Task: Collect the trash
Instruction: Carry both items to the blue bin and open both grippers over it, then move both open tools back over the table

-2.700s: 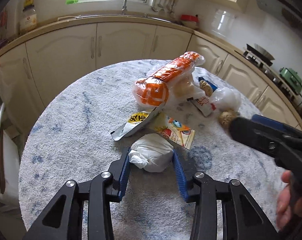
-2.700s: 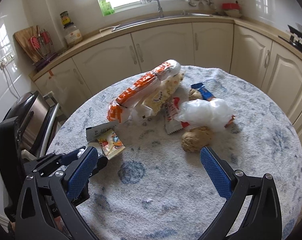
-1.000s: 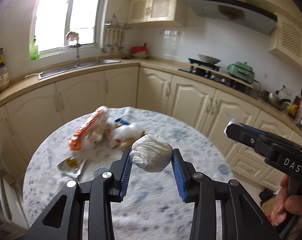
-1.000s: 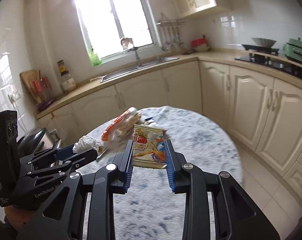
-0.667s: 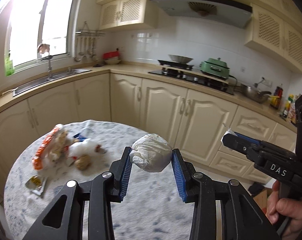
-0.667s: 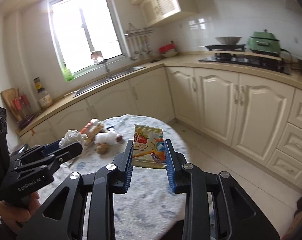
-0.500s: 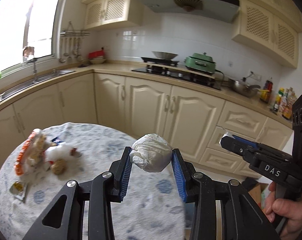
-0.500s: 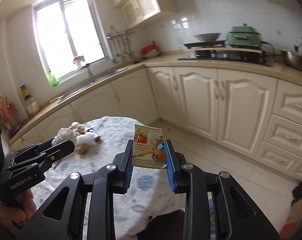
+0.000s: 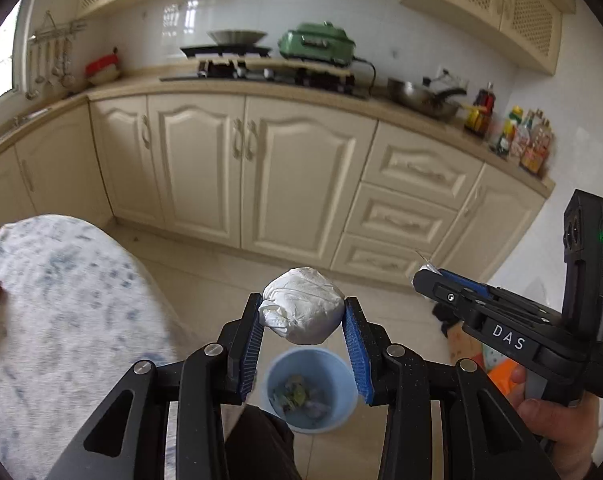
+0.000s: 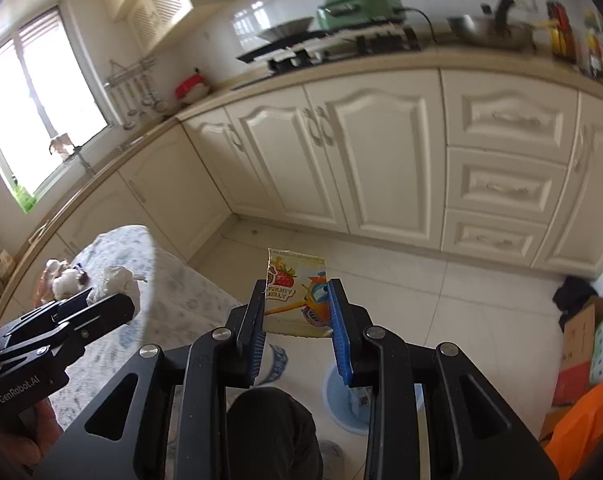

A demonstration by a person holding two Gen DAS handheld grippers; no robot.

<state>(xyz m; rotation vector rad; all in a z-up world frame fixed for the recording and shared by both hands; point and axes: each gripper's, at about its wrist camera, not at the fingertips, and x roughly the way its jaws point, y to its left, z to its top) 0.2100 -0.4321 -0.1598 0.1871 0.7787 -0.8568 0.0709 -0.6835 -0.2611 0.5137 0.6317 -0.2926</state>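
My left gripper [image 9: 301, 318] is shut on a crumpled white paper ball [image 9: 303, 306], held in the air above a light blue trash bin [image 9: 311, 390] that stands on the tiled floor with some scraps inside. My right gripper [image 10: 297, 306] is shut on a flat colourful snack wrapper [image 10: 295, 292] printed with a strawberry. The same blue bin [image 10: 341, 400] shows low in the right wrist view, partly hidden behind the right finger. In the left wrist view the right gripper [image 9: 429, 278] appears at the right, held by a hand. The left gripper [image 10: 101, 300] with its paper ball shows at the left of the right wrist view.
The round table with a blue-and-white cloth [image 9: 61, 300] lies to the left, more trash at its far edge [image 10: 63, 280]. Cream kitchen cabinets [image 9: 261, 172] line the back. Cardboard boxes and an orange item [image 10: 581, 360] sit on the floor at the right. A dark-clad knee [image 9: 261, 444] is below.
Both grippers have swung right, away from the table, and tipped downward, each keeping its item. The blue bin on the floor has come into view beneath them.
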